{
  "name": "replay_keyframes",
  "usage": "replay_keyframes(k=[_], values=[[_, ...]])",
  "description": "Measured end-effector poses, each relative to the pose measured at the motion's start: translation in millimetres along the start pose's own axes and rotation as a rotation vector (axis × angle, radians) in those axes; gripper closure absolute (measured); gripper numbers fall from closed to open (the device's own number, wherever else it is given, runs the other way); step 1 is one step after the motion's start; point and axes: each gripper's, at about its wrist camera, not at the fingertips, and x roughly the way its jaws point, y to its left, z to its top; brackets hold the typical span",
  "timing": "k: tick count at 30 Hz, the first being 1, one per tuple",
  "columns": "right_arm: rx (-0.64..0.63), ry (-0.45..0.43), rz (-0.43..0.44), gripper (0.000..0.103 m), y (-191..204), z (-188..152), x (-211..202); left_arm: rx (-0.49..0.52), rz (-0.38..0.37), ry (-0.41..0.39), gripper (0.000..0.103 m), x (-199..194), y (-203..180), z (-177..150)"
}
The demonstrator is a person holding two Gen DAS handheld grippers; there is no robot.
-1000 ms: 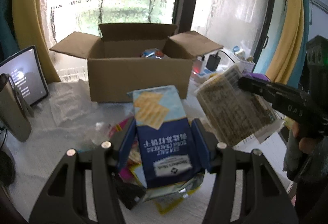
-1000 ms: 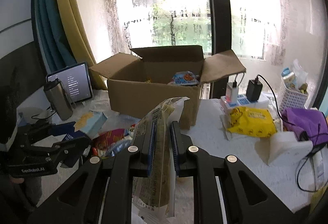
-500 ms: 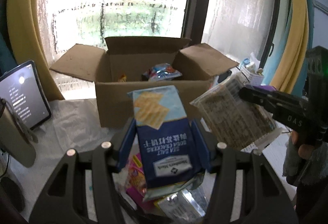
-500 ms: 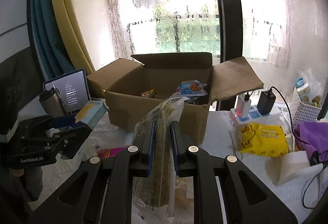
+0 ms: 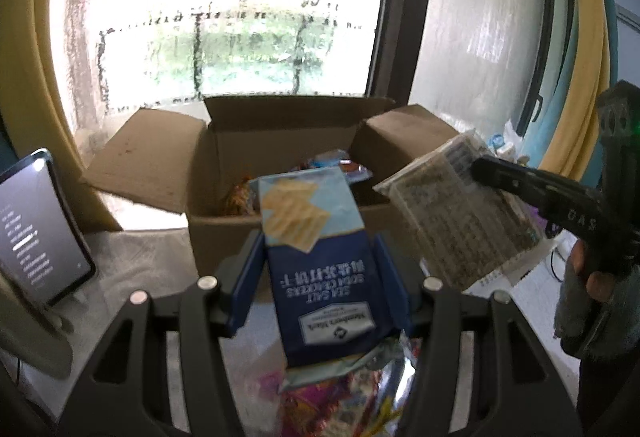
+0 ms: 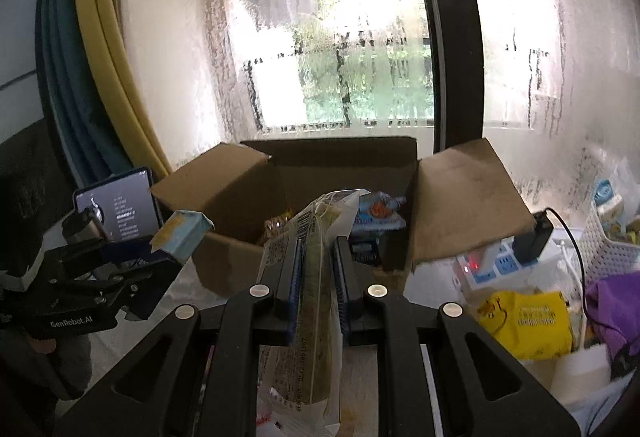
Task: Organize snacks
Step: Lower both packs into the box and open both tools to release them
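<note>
A blue cracker box (image 5: 320, 257) and a flat snack pack (image 6: 316, 277), each clenched in jaws, were carried toward the open carton (image 5: 276, 165) at twelve o'clock; release over its opening was judged next.

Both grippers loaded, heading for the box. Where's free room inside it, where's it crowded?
Cardboard box: its left part by the left wall looks bare. Middle and right hold an orange packet and blue packets. Table right of the box is crowded: power strip, yellow pack.
</note>
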Motion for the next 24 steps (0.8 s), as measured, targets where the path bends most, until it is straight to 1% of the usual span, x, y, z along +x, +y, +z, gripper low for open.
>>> replay_keyframes(k=[7, 12, 19, 24], values=[[0.025, -0.024, 0.009, 0.086, -12.0, 22.8, 22.3, -0.013, 0.008, 0.003, 0.046, 25.4, 14.8, 23.9], [0.072, -0.031, 0.025, 0.086, -24.1, 37.2, 40.8, -0.022, 0.009, -0.006, 0.046, 40.6, 17.9, 39.7], [0.074, -0.055, 0.001, 0.086, -31.0, 57.3, 58.8, -0.026, 0.012, -0.009, 0.046, 61.4, 21.9, 56.9], [0.093, -0.072, -0.017, 0.086, -39.8, 67.9, 68.8, -0.033, 0.013, 0.010, 0.046, 79.7, 28.6, 66.7]])
